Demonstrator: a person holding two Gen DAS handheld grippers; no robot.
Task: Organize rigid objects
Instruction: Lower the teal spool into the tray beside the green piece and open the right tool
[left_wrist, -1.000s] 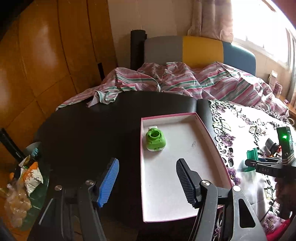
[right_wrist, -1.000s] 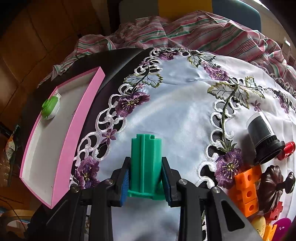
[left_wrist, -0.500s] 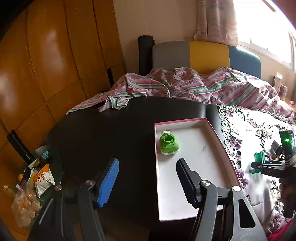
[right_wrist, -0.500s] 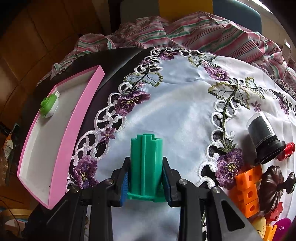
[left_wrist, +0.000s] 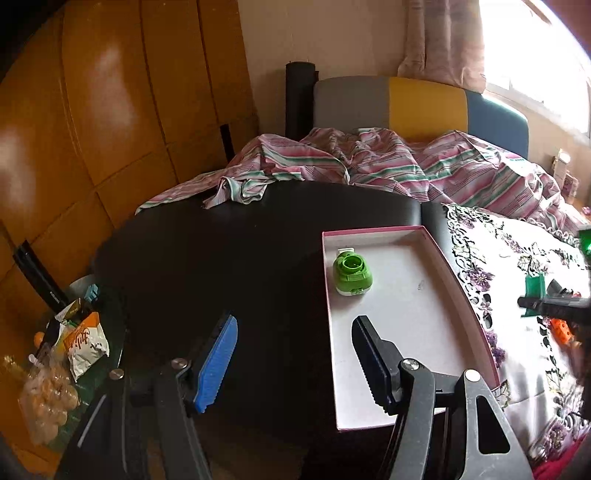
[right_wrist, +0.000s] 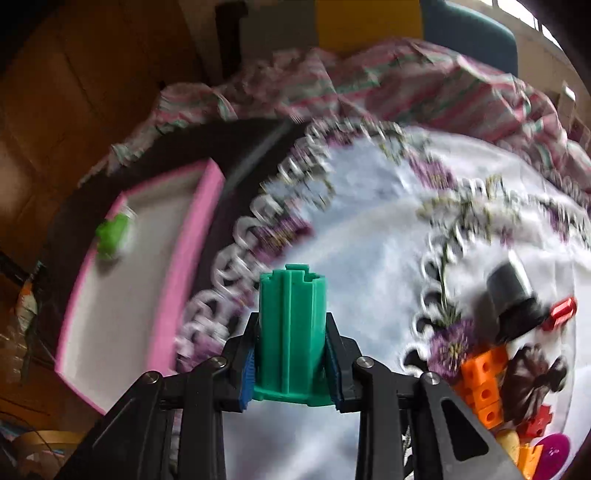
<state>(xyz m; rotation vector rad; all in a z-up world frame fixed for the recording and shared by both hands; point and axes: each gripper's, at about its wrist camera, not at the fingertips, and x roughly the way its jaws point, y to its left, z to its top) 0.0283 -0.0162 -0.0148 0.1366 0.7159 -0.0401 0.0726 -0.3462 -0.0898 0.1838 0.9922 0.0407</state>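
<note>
Daylight glare from window, fisheye-bent edges, right wrist view motion-blurred

right tool gripping green block

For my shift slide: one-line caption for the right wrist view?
Right tongs shut on a green ribbed block above the embroidered cloth, pink tray at left.

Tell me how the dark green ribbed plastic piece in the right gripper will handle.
The dark green ribbed plastic piece looks rigid, probably light. Its flat ribs likely give the right gripper a secure hold. Its flared base suggests it will stand, not roll.
</note>
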